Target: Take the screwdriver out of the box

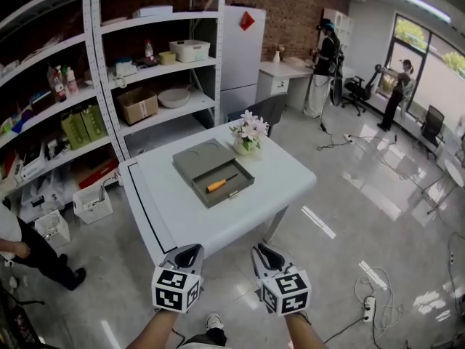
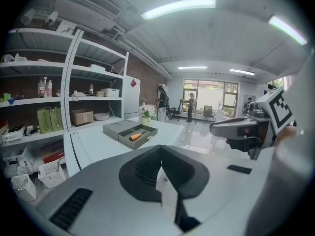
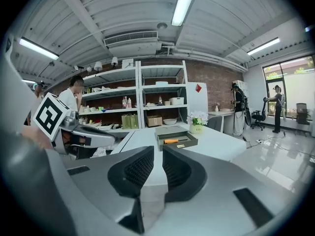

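An orange-handled screwdriver (image 1: 216, 186) (image 2: 135, 136) (image 3: 171, 141) lies in the open tray of a grey box (image 1: 234, 193) (image 2: 149, 131) (image 3: 187, 141) on the white table (image 1: 174, 220). The box's lid (image 1: 197, 158) lies flat against the tray's far left side. Both grippers hover short of the table's near edge, well apart from the box. My left gripper (image 1: 190, 251) (image 2: 161, 151) has its jaw tips together and nothing in them. My right gripper (image 1: 263, 251) (image 3: 158, 151) shows a narrow gap between its pads, with nothing in it.
A vase of flowers (image 1: 249, 133) stands just behind the box. Metal shelving (image 1: 145, 71) and a white cabinet (image 1: 243, 49) line the far side. A basket (image 1: 91, 203) and a person (image 1: 29, 249) are at the left; cables (image 1: 370, 289) trail on the floor at the right.
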`<state>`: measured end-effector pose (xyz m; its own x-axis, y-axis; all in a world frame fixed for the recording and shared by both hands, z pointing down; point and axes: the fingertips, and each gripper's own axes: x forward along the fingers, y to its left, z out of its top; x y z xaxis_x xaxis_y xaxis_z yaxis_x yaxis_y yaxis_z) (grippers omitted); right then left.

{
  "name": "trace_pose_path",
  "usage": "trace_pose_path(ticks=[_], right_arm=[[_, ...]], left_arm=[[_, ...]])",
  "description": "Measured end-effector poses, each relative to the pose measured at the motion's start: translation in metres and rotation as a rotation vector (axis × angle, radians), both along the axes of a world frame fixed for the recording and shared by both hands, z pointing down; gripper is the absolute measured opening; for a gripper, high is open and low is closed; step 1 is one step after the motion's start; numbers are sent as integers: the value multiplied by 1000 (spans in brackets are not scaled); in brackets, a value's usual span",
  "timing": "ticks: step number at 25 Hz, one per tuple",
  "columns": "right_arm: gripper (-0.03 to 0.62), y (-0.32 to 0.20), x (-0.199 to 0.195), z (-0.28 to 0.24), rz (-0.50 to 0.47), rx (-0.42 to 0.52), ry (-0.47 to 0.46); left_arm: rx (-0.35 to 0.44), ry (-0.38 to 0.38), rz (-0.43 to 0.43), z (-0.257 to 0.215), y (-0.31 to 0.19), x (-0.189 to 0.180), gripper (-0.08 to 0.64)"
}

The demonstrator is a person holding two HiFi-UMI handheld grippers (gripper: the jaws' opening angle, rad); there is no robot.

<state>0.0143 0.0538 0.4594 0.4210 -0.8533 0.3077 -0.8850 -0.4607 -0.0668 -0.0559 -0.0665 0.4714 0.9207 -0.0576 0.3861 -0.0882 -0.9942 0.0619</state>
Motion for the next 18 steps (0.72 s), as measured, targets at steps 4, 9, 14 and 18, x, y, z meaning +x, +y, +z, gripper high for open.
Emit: trace_pose_path(ticks=[4, 9, 14, 18], right_arm=[[66, -22, 21, 0, 6, -15, -4], [77, -49, 43, 0, 7, -29, -17], [94, -76, 60, 0, -5, -42, -17], [98, -92, 70, 0, -18, -58, -7]], left_arm=[[-13, -3, 5, 1, -24, 21, 3], [-34, -4, 16, 3, -47, 47, 3], [-50, -8, 20, 7, -69, 64, 3], [-56, 1, 18, 7, -85, 74, 3]])
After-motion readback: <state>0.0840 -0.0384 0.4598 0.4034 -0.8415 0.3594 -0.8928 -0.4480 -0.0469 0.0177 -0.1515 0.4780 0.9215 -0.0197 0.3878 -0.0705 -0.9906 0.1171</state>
